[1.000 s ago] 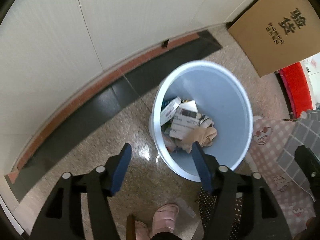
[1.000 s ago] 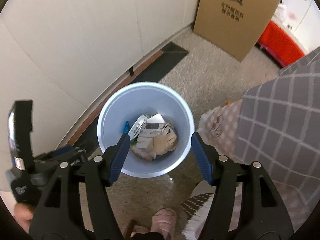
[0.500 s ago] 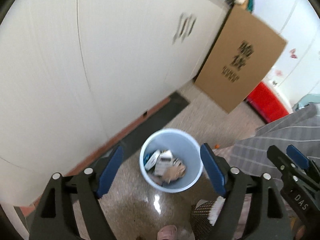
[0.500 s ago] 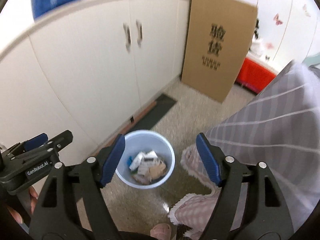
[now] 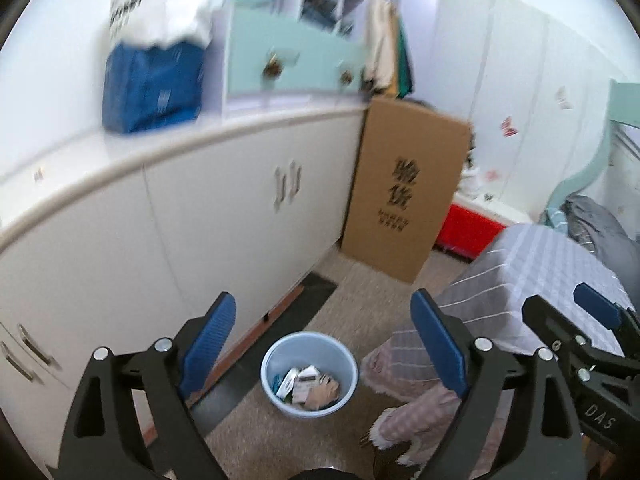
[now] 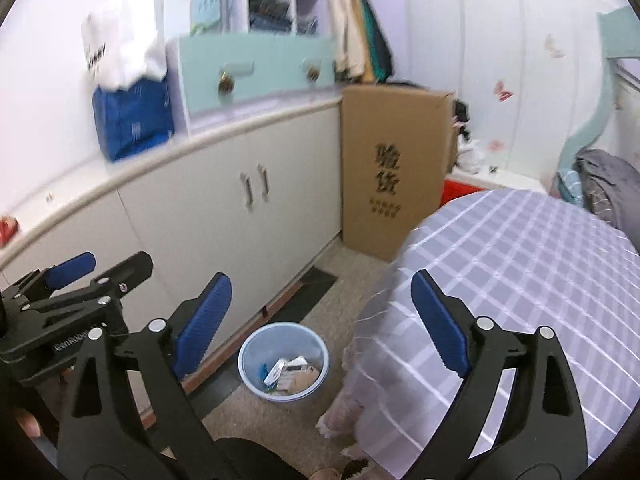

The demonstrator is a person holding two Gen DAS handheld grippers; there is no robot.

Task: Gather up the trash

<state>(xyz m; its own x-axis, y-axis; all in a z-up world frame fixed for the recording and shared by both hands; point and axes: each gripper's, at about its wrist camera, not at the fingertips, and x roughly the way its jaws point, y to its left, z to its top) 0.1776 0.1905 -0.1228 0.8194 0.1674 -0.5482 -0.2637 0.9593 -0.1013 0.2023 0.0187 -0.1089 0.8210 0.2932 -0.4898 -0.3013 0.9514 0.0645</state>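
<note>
A light blue trash bin (image 5: 309, 374) (image 6: 283, 361) stands on the speckled floor far below both grippers, beside the white cabinets. Paper and card scraps (image 5: 306, 389) (image 6: 292, 374) lie inside it. My left gripper (image 5: 322, 338) is high above the bin; its jaws are opening with nothing between them. My right gripper (image 6: 320, 318) is equally high, its jaws also opening and empty. The right gripper shows at the right edge of the left wrist view, and the left gripper (image 6: 74, 276) shows at the left of the right wrist view.
White cabinets (image 5: 224, 216) with a counter run along the left. A tall cardboard box (image 5: 404, 204) leans at their end, a red bin (image 5: 468, 230) behind it. A bed with a checked grey cover (image 6: 520, 280) fills the right. A blue bag (image 5: 152, 88) sits on the counter.
Both grippers have risen well above the bin and tilted up, so the bin shrank and the counter and room came into view. Both sets of jaws have spread wider.
</note>
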